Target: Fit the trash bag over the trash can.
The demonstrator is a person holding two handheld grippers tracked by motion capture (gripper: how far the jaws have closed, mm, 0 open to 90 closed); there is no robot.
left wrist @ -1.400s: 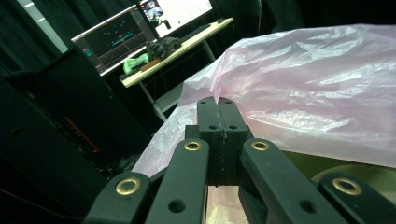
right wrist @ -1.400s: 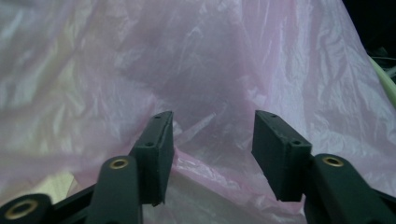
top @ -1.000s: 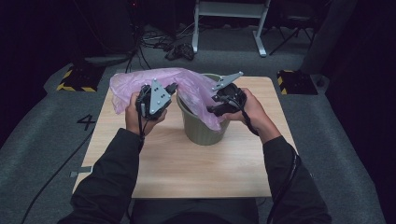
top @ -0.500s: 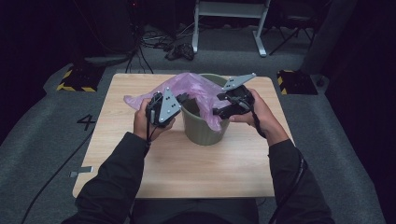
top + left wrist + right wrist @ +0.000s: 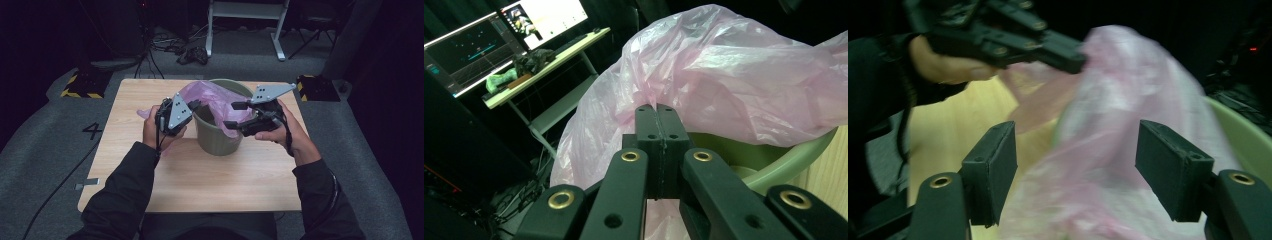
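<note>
A green bucket (image 5: 220,142) stands mid-table with a thin pink plastic bag (image 5: 215,100) draped over its mouth. My left gripper (image 5: 195,105) is at the bucket's left rim and shut on the bag's edge; in the left gripper view its jaws (image 5: 657,112) meet on the pink film (image 5: 724,75) above the green rim (image 5: 784,160). My right gripper (image 5: 232,115) hovers at the right rim, and its jaws have just been opening. In the right gripper view its pads (image 5: 1075,170) stand wide on either side of the blurred bag (image 5: 1128,100) without pressing it. The left gripper (image 5: 1068,52) shows beyond.
The wooden table (image 5: 190,185) has bare surface in front of the bucket and on both sides. Behind it are a white desk frame (image 5: 245,30), cables on the grey floor and yellow-black striped blocks (image 5: 80,85). A desk with monitors (image 5: 524,30) shows in the left gripper view.
The bag has been drawn from the table's left side over the bucket's mouth. My left hand moved right with it. My right gripper opened and drew back to the right and upward.
</note>
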